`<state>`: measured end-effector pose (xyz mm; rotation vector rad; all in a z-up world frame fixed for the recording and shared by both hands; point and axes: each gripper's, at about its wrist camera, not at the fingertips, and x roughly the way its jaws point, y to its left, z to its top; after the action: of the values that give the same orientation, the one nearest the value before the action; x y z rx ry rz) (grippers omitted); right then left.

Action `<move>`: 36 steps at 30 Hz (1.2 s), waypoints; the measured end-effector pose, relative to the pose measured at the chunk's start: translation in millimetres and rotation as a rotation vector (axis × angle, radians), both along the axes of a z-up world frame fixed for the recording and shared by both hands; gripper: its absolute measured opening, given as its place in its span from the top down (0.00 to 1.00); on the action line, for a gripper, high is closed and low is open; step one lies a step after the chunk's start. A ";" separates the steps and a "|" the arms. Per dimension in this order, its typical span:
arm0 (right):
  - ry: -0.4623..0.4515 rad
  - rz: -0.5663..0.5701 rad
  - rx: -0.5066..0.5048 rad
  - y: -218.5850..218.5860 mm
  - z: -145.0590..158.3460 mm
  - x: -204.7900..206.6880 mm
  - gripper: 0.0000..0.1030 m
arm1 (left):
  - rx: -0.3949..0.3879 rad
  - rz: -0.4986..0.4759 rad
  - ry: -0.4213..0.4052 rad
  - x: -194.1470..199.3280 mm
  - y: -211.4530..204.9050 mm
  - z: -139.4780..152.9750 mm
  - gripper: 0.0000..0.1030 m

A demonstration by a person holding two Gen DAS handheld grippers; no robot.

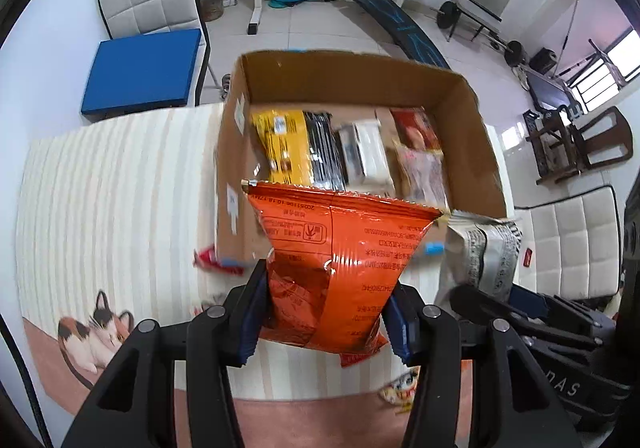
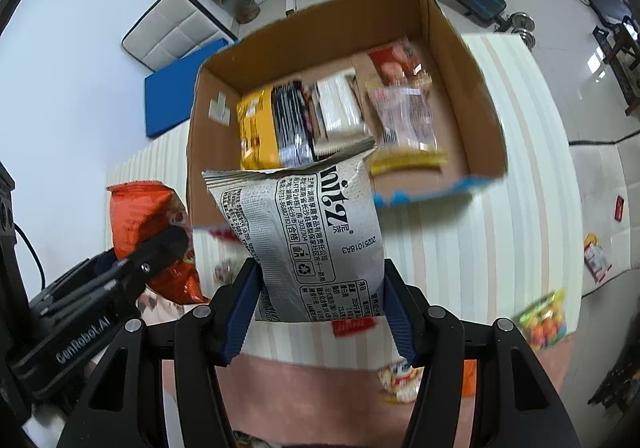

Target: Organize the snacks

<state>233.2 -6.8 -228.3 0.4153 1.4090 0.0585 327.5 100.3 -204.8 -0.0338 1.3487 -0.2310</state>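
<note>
So both grippers are loaded right now. The left gripper [image 1: 326,322] has its jaws pinched in on an orange snack bag [image 1: 340,268], gripping it low down so most of the bag sticks out past the fingers. The right gripper [image 2: 320,306] is clamped on a grey-and-white snack bag [image 2: 304,232] the same way, jaws a bit wider since that pack is puffier. Both bags hang in the air just short of the near wall of the cardboard box [image 1: 472,136], not over the opening yet as far as I can tell.

Progress-wise, I'd say it's well past halfway. Inside the box there's already a neat row lined up: a yellow pack [image 2: 256,128] toward the box's left wall, a black striped pack [image 2: 292,124] touching it, a white pack [image 2: 340,112] next, then a pink see-through pack [image 2: 404,120] and a red pack [image 2: 394,56] behind that, toward the box's far wall. There's bare cardboard at the box's right side and near edge, so room for these two.

What's left: a few strays outside the box on the striped mat [image 2: 500,248]. There's a small red packet [image 2: 354,328] near the box's front, a green-and-orange packet [image 2: 544,322] off past its right corner, and another little packet [image 2: 596,256] farther right, which may be off the mat. It's a bit blurry so I can't call what they are.
</note>
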 end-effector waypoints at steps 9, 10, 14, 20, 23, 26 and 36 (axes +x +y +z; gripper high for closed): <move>0.085 -0.040 -0.022 -4.1 -42.7 67.6 0.40 | -0.044 0.035 0.215 81.5 4.9 -55.2 0.53; 0.097 -0.044 -0.023 -5.2 -48.7 74.1 0.40 | -0.045 0.042 0.235 88.3 5.1 -61.8 0.53; 0.133 -0.056 -0.029 -9.9 -66.7 89.1 0.40 | -0.039 0.045 0.315 105.0 1.8 -88.7 0.53; 0.180 -0.053 0.012 -11.5 -90.3 95.2 0.40 | -0.044 0.029 0.434 105.8 -2.1 -115.4 0.52; 0.237 -0.041 0.046 -10.2 -103.0 96.2 0.36 | -0.044 0.028 0.480 101.0 -3.8 -124.5 0.52; 0.258 -0.025 0.034 -10.2 -109.4 95.0 0.16 | -0.031 0.024 0.493 97.1 -4.0 -129.0 0.50; 0.243 0.028 -0.051 -4.3 -101.3 87.8 0.12 | -0.031 0.011 0.450 83.7 -3.8 -107.2 0.19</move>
<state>321.1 -11.1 -329.7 0.3693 1.6519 -0.0056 411.2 96.5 -312.0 -0.1255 1.7925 -0.2436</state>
